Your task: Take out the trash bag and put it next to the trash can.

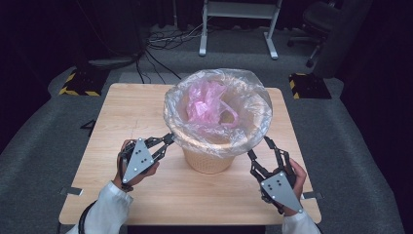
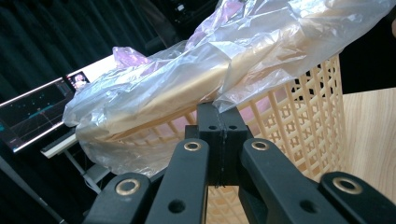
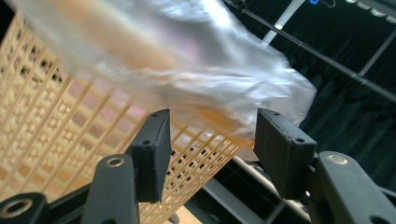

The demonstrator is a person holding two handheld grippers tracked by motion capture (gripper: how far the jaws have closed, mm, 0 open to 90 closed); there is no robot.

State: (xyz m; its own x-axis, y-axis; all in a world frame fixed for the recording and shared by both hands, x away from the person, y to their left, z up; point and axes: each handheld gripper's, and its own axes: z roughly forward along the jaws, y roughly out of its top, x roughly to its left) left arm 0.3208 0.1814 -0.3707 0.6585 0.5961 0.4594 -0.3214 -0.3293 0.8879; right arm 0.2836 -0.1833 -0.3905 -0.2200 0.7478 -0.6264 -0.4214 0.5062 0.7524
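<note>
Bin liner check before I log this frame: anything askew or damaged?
No tear or spill shows. The clear liner folds unevenly over the basket rim; a crumpled pink bag sits inside. Left gripper is shut at its hem; right gripper is open.

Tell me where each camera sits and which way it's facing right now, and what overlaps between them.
High view: above the person's side, looking forward and down on the table and basket; both hands and the left gripper and right gripper show.
Left gripper view: low, looking up at the clear bag edge; its fingers are closed together at the plastic.
Right gripper view: low, looking up along the lattice; its fingers stand apart.
Shared: basket and bag.
</note>
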